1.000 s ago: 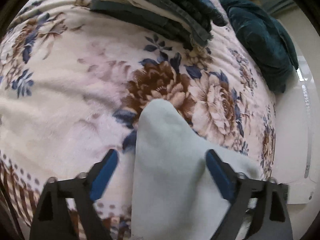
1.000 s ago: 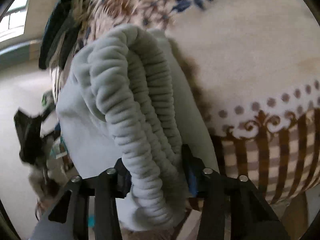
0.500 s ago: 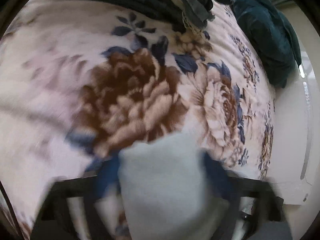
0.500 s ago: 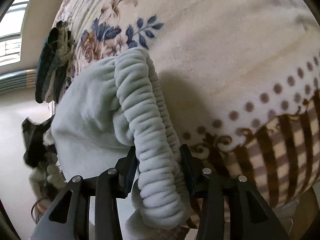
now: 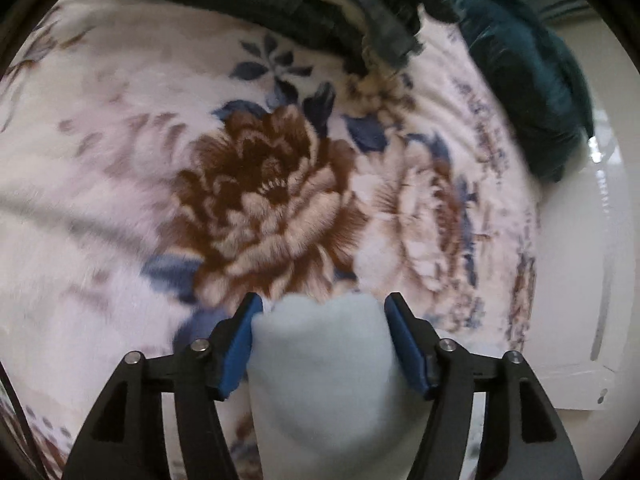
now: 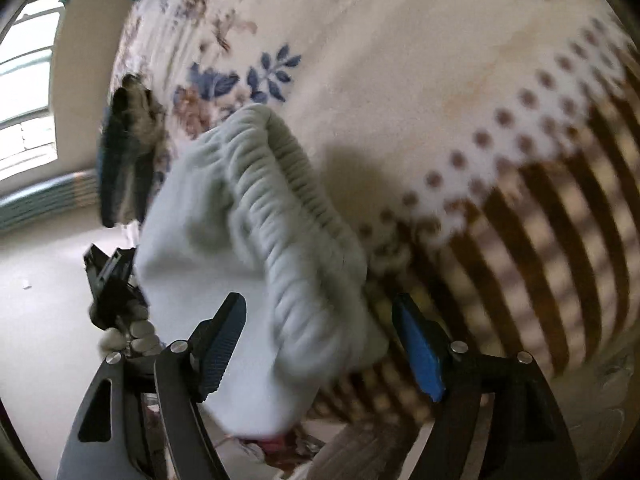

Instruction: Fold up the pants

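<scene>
The pants are pale blue-grey fleece and lie on a floral blanket (image 5: 120,168). In the left wrist view a folded end of the pants (image 5: 320,384) sits between the blue pads (image 5: 240,340) of my left gripper (image 5: 324,320), which press on it from both sides. In the right wrist view the ribbed elastic waistband (image 6: 304,240) runs between the jaws of my right gripper (image 6: 320,320). Those jaws are opening and both pads stand off the fabric. The left gripper's black body (image 6: 108,276) shows at the pants' far end.
A stack of folded dark clothes (image 5: 312,12) lies at the far side of the bed, with a teal throw (image 5: 532,80) beside it. The blanket's brown striped border (image 6: 540,240) hangs over the near bed edge. Pale floor (image 6: 48,300) and a window (image 6: 28,100) lie to the left.
The left jaws closed from wide open onto the pants' folded end and moved forward and lower over the blanket. The right jaws, shut on the waistband before, have spread off it.
</scene>
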### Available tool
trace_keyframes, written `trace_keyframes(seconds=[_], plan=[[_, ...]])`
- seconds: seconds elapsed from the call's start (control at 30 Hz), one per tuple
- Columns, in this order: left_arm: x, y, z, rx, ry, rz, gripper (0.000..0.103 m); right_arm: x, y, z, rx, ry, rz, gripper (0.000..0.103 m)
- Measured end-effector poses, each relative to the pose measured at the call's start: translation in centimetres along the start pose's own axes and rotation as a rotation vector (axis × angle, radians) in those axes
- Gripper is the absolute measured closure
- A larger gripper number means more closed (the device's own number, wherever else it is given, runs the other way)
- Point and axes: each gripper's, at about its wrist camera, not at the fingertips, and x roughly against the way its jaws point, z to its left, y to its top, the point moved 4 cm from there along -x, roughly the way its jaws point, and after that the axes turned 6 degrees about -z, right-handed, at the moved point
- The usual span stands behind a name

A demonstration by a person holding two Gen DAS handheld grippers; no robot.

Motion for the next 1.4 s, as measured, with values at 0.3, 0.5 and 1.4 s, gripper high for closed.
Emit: trace_keyframes(seconds=[0.3, 0.5, 1.4], plan=[[-3.4, -0.7, 0.4, -0.02, 0.031, 0.055, 0.037, -6.3, -3.1, -6.3, -0.213, 0.053, -0.001, 0.093], [-2.1, -0.2, 0.5, 0.008, 0.033, 0.048, 0.037, -3.8, -2.2, -3.3, -0.061, -0.07, 0.086, 0.024], [-0.5, -1.2, 2.2, 0.143, -0.004, -0.014, 0.03, -11.7, 11.9, 4.2, -0.036, 0.109, 0.036, 0.025]])
